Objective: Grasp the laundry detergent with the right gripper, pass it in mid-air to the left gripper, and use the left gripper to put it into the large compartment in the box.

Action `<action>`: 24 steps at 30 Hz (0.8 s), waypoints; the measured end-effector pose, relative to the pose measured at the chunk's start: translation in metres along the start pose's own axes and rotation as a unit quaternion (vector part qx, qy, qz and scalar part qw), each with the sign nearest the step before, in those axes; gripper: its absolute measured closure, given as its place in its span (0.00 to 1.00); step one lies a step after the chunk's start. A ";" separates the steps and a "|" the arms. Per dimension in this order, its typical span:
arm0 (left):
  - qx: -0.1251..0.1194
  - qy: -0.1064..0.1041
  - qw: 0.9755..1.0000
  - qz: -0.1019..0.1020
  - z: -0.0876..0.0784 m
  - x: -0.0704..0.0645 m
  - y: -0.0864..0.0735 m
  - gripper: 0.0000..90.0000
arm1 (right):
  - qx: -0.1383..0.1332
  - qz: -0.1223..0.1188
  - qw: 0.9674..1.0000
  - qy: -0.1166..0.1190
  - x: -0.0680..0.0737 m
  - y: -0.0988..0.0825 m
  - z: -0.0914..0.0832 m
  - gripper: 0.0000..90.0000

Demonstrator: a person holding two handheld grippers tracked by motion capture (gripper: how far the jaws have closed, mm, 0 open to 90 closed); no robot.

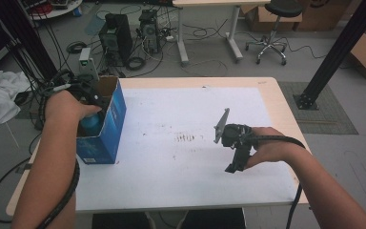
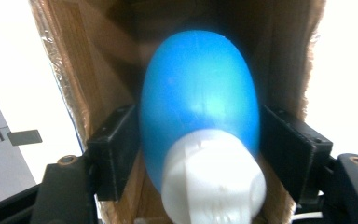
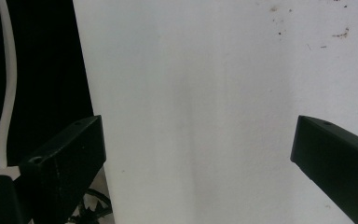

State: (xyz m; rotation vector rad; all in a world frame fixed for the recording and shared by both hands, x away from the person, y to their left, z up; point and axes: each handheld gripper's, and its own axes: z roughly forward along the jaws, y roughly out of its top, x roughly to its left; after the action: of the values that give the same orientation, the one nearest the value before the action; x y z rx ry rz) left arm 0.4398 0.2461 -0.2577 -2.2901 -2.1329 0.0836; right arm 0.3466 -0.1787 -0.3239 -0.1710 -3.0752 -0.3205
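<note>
1. The smooth blue egg-shaped plastic bottle with a white cap (image 2: 200, 102) sat inside the open blue cardboard box (image 1: 106, 125) at the table's nine o'clock edge, cap toward me and long axis running away toward twelve o'clock in the left gripper view.
2. My left gripper (image 2: 200, 149) was nearer: its jaws flanked the bottle's widest part at three and nine o'clock. They looked loosened, barely clear of the sides; I took them as released, though a light touch could not be ruled out.
3. My right gripper (image 3: 198, 154) hovered over the white table sheet (image 1: 186, 119) at four o'clock, jaws spread wide, holding nothing.
</note>
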 end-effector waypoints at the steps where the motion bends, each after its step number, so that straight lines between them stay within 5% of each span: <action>1: 0.001 0.000 1.000 -0.001 -0.001 -0.001 0.000 0.32 | -0.001 -0.001 1.000 0.000 0.000 0.000 0.000 0.03; 11: -0.010 0.010 1.000 0.003 -0.021 -0.006 -0.005 0.29 | -0.006 -0.001 1.000 -0.004 0.002 -0.001 -0.004 0.03; 24: -0.026 0.035 0.999 0.033 -0.056 -0.012 -0.015 0.19 | -0.008 0.000 1.000 -0.006 0.004 -0.001 -0.007 0.03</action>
State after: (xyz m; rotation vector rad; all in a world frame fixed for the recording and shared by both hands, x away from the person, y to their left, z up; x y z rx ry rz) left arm 0.4263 0.2371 -0.2005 -2.3534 -2.0515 -0.0512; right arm 0.3425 -0.1812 -0.3168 -0.1737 -3.0853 -0.3456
